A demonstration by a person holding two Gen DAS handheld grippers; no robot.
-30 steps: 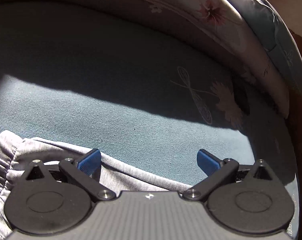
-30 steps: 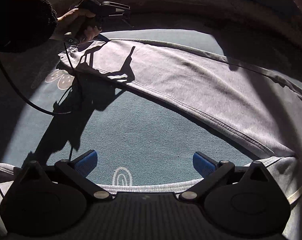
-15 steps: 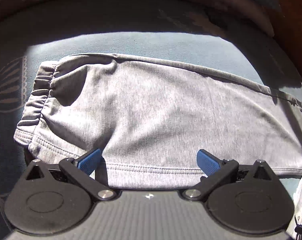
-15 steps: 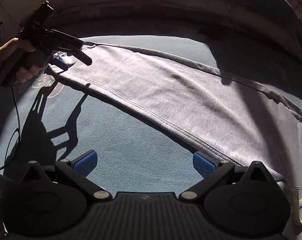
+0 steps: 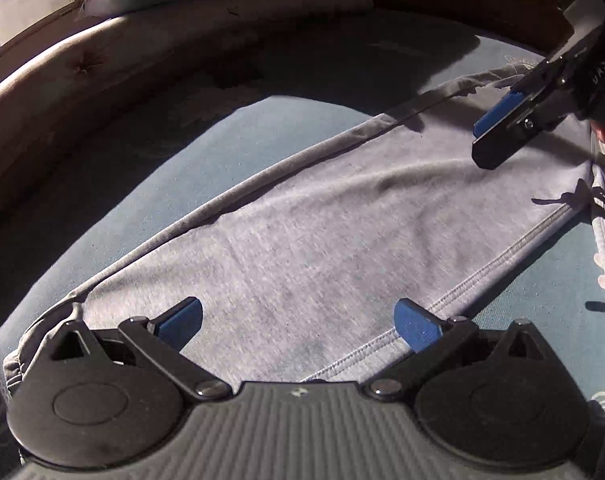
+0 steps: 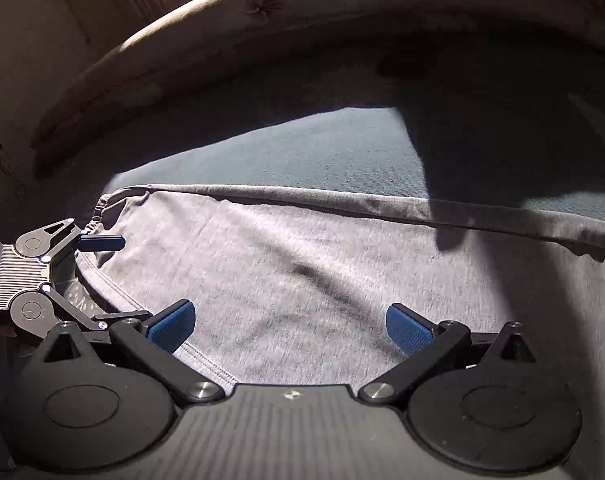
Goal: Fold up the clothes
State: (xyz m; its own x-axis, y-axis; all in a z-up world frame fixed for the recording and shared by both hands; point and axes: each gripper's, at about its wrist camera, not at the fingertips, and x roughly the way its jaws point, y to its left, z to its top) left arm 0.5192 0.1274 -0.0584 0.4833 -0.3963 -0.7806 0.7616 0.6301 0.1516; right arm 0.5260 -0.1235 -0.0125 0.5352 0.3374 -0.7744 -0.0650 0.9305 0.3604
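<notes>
Only my left view shows a window; both my left gripper and right gripper gape wide, empty, over grey trousers on the blue bedsheet.

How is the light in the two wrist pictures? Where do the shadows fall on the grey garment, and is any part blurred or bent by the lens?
Left wrist view: hard sunlight on the grey garment, deep shade over the cushion behind; straight seams bow from fisheye distortion. Right wrist view: a large dark shadow crosses the garment's right side, with thin streak shadows at its middle; the fabric looks slightly smeared, the left gripper sharp.
</notes>
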